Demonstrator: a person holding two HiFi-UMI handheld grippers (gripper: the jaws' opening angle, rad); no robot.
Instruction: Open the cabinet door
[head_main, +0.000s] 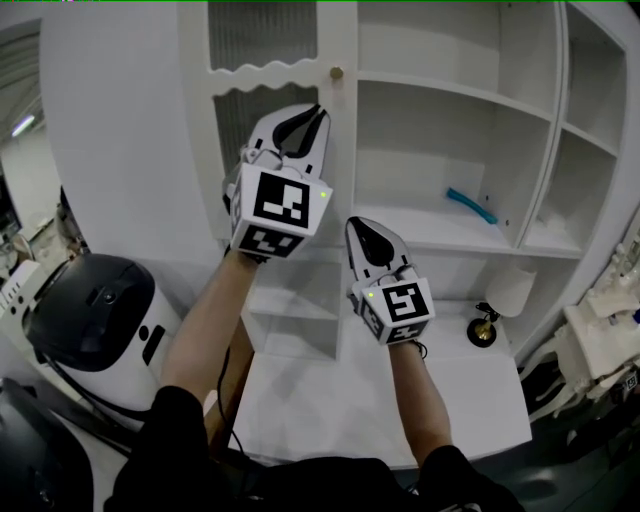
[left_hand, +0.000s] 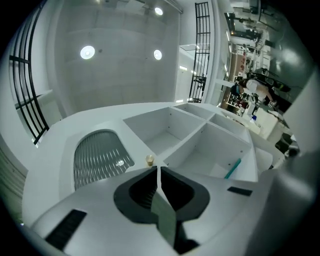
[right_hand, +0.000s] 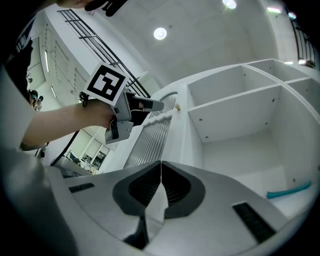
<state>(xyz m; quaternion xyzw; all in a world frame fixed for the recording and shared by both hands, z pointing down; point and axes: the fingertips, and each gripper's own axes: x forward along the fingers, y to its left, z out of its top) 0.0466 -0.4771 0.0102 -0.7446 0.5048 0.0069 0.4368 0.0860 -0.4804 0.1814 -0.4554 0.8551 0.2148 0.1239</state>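
The cabinet door (head_main: 262, 40) stands closed at the upper middle of the head view, white with ribbed glass panels, and its small brass knob (head_main: 336, 72) sits on the door's right edge beside the open shelves (head_main: 440, 90). The left gripper (head_main: 316, 112) is held up in front of the door at the centre of the frame. Its jaws are pressed together with nothing between them, and the tips are just below and left of the knob without touching it. In the left gripper view the knob shows right above the joined tips. The right gripper (head_main: 353, 223) is lower, at the middle of the frame, pointing towards the shelves. Its jaws are also closed and empty. A teal stick (head_main: 470, 205) lies on a shelf at centre right, and a black and white machine (head_main: 100, 300) sits at lower left.
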